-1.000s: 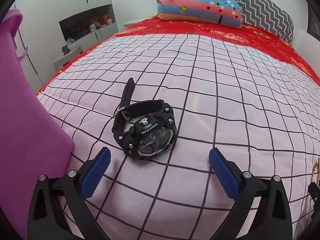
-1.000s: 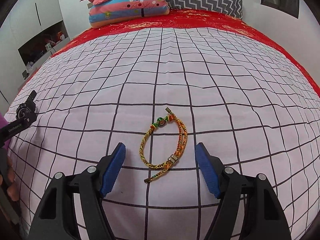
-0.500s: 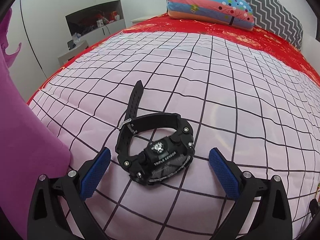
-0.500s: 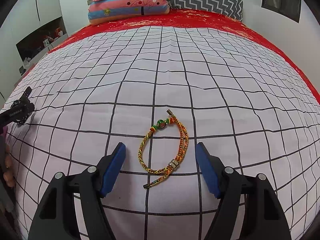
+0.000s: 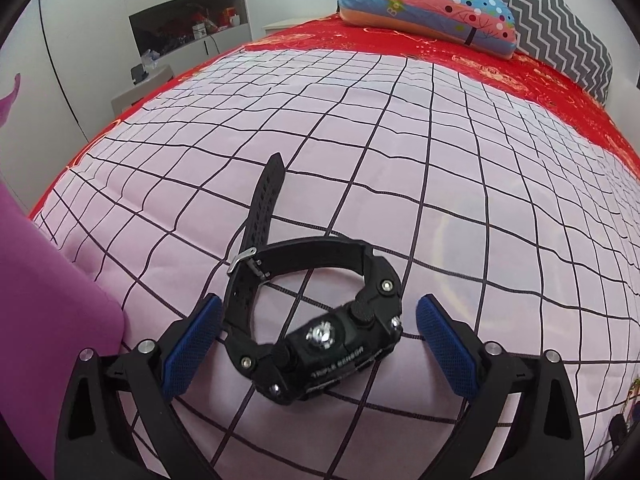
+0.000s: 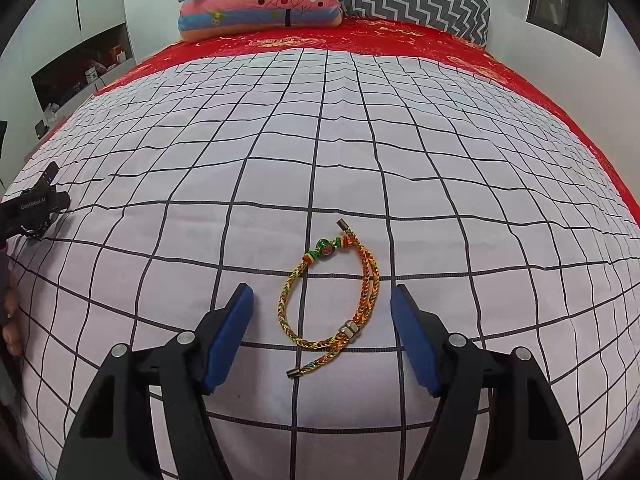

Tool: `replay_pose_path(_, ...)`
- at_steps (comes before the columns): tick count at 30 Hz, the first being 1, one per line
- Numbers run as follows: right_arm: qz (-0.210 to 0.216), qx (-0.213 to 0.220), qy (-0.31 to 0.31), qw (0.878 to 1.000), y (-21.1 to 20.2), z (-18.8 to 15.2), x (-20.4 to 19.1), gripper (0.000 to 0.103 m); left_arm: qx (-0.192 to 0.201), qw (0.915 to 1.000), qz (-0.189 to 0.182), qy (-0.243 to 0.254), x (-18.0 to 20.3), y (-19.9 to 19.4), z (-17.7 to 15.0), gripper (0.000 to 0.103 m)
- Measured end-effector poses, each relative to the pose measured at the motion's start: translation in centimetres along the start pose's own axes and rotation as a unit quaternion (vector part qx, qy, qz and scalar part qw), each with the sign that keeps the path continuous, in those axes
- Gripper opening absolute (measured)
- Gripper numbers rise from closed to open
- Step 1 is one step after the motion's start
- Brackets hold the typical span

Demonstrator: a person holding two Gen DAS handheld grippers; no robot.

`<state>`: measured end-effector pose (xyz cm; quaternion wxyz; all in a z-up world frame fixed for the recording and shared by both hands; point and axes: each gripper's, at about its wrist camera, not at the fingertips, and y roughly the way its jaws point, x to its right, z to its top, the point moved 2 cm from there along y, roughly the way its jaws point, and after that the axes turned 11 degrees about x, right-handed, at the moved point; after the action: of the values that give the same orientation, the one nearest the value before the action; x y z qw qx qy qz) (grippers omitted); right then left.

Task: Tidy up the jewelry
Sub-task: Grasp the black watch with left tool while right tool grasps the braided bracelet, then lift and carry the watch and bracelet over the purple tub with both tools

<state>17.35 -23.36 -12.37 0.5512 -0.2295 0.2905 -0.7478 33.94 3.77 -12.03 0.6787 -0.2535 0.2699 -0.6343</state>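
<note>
On the bed's checked quilt, nothing looks organized yet. The black wristwatch lies low in the frame between the left gripper's spread jaws, ungrasped. The braided bracelet lies lower centre between the right gripper's equally parted jaws; both pickups remain.

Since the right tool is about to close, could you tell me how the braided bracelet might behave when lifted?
The braided bracelet is thin cord lying in a loose loop, so it will probably droop. It looks light; its free end may dangle. On the soft checked bedspread, the pads might pinch fabric too.
</note>
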Motion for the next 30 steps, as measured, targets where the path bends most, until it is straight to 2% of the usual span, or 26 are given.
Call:
replay_pose_path(2,0.002,0.0,-0.006,1.0,0.0,0.1,-0.2,0.062,0.001,1.0,-0.006,-0.002,0.0,0.1,0.2,0.082)
replay_pose_path(4,0.004,0.0,-0.017,1.0,-0.1,0.0,-0.7,0.056,0.006,1.0,-0.008,0.0,0.1,0.1,0.3,0.07)
replay_pose_path(6,0.006,0.0,-0.025,1.0,-0.1,0.0,-1.0,0.049,0.009,0.9999,-0.009,0.001,0.2,-0.1,0.3,0.065)
replay_pose_path(9,0.013,0.001,-0.035,0.999,-0.2,-0.1,-1.5,0.027,0.01,0.9998,-0.015,-0.002,0.1,-0.3,0.3,0.065)
replay_pose_path(10,0.016,-0.001,-0.039,0.999,-0.3,-0.1,-1.7,0.013,0.009,0.9998,-0.017,-0.003,0.0,-0.5,0.2,0.064)
replay_pose_path(11,0.018,-0.002,-0.041,0.999,-0.4,-0.2,-1.9,0.007,0.01,0.9997,-0.02,-0.003,0.0,-0.8,0.1,0.064)
replay_pose_path(23,0.069,-0.023,-0.005,0.997,-2.7,-1.3,-1.3,0.006,0.005,0.9984,-0.055,0.012,0.5,-7.3,-3.9,0.064)
replay_pose_path(30,0.097,-0.03,-0.003,0.995,-6.0,-3.4,-2.1,0.006,0.01,0.9979,-0.053,0.035,0.6,-12.2,-7.2,0.064)
